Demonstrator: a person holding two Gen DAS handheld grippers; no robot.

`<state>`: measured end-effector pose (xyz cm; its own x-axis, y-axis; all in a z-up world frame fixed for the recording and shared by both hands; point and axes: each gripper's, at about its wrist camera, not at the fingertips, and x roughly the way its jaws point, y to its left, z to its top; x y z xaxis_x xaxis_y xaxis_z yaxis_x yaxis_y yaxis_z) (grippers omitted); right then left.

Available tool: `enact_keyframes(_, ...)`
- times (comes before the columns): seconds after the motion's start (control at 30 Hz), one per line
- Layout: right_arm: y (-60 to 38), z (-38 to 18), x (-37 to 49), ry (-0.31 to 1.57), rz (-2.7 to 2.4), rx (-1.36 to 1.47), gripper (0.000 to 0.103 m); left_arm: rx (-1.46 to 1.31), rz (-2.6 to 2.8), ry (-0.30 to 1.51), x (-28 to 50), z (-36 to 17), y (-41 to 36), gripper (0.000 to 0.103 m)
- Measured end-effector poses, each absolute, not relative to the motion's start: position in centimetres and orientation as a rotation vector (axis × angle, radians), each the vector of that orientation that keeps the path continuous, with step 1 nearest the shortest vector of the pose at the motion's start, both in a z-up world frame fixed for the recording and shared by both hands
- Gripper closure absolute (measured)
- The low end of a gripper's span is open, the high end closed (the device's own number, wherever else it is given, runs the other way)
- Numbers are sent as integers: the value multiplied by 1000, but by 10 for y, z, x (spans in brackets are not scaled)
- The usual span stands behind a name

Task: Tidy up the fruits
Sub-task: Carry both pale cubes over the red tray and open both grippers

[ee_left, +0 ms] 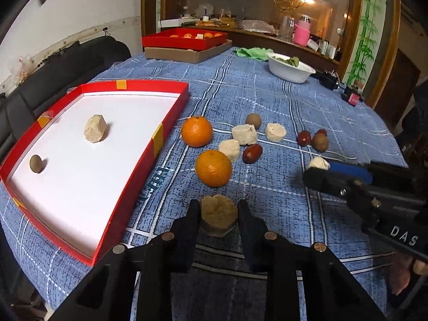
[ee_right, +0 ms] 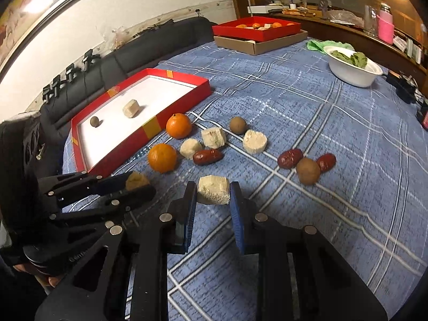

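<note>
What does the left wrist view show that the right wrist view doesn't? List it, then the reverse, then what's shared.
Left wrist only: the left gripper seen head-on, closed on a brownish cake piece; a black and red device at the far table edge.

Right wrist only: a framed picture on the wall; the right gripper closed on a pale cake piece.

Both: the red tray, two oranges, the white bowl.

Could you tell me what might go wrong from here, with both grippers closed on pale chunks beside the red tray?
1. The left gripper pinches a crumbly tan chunk; squeezing harder may break it.
2. The right gripper grips its pale chunk only at the fingertips, so it could slip on the way to the red tray.
3. Both grippers work close together; they could bump, or knock the near orange rolling.
</note>
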<state>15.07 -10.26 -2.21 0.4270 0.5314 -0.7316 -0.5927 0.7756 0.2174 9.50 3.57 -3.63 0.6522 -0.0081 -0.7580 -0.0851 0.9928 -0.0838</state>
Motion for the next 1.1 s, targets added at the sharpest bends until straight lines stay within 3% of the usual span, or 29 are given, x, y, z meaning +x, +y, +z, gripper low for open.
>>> enact_keyframes(0.73, -99, -10, 123, 842, 618, 0, 79, -233, 99, 780, 70, -11, 76, 76)
enact_keyframes(1.1, -63, 7, 126, 804, 675, -18, 79, -319, 218, 717, 67, 3, 136, 76)
